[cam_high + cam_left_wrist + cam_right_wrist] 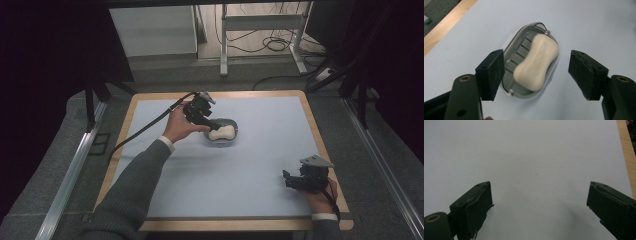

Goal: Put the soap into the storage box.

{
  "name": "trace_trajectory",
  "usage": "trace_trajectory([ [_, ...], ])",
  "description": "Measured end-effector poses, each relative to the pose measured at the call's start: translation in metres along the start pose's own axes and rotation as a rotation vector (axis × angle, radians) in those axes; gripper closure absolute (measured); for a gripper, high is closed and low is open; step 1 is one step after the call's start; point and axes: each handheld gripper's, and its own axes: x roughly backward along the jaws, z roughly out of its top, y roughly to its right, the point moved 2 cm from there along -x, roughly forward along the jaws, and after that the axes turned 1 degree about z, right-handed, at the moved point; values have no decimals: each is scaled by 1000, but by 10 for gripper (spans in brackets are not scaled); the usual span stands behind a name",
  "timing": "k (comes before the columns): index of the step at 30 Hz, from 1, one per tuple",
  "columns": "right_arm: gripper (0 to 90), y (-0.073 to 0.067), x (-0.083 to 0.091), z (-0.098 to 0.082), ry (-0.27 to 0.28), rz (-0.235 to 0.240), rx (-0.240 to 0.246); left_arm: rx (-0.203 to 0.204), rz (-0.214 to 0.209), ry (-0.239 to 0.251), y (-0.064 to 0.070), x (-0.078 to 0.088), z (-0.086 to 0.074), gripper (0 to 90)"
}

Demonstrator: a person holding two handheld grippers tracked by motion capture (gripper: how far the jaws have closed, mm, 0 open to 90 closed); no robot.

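Right gripper [295, 179] nearest, jaws apart, idle over bare mat [260, 165]. Left gripper [536, 75] spread wide, straddling soap [537, 62] in dish [510, 47]; no grasp yet, likely pickup ahead.

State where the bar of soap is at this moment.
In the high view the bar of soap lies in the grey soap dish near the middle of the table, toward the far side, right by the open left gripper. The left gripper view shows it between the jaws.

High view dim, dark surroundings left and right, evenly lit table [260, 150]. Gripper views brighter, near jaws soft-focus, faint shadow between them.
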Motion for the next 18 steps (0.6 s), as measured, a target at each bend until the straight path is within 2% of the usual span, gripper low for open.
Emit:
trace_trajectory([
  [1,59,0,0,0,-1,0,0,5,-8,10,1,7,-7,297],
  [4,59,-1,-1,0,-4,-1,0,7,-8,20,2,13,-15,297],
  [8,59,-1,-1,0,-6,-1,3,44,-24,53,6,28,-38,296],
  [9,59,-1,-1,0,-6,-1,3,44,-24,53,6,28,-38,297],
  [10,59,-1,-1,0,-6,-1,5,65,-26,73,8,32,-49,297],
  [17,59,-2,-1,0,-6,0,6,118,-44,84,16,42,-85,290],
  [18,59,-2,-1,0,-7,0,5,129,-36,93,19,46,-99,290],
])
